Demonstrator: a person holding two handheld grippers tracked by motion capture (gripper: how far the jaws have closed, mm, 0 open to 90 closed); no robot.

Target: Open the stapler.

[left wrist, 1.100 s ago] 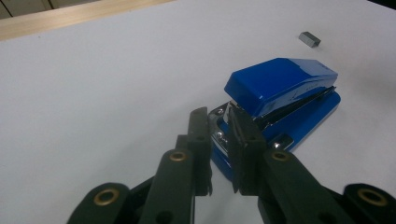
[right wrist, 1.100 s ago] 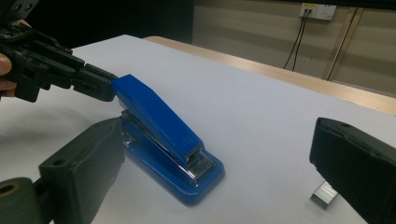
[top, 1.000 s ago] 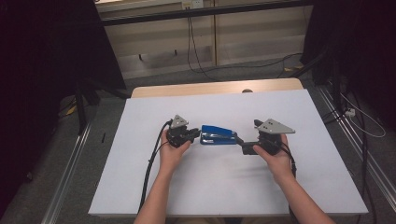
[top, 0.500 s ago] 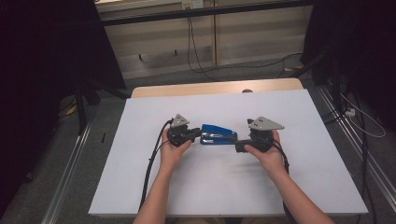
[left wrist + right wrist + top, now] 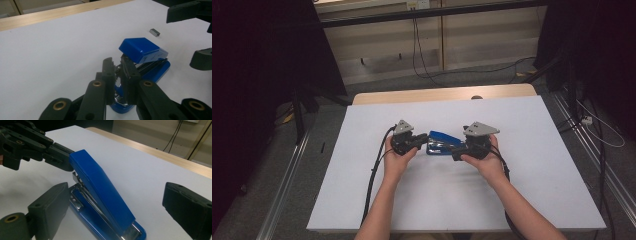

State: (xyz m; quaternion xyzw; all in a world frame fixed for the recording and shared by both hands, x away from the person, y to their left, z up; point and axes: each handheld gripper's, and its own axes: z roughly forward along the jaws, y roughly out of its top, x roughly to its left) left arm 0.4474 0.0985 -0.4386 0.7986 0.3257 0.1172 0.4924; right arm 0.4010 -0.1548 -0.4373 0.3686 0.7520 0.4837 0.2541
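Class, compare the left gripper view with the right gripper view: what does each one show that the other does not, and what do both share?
Left gripper view alone: the left gripper with its jaws clamped on the hinge end of the blue stapler, and a small grey block lying on the sheet beyond. Right gripper view alone: the right gripper with jaws wide apart on either side of the stapler's front end, not pressing it, plus wall cables. Both share: the stapler with its lid raised, the white table and its wooden edge.

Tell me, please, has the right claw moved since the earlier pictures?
Yes. The right claw has slid left toward the stapler, away from the table's right edge, its jaws closing slightly.
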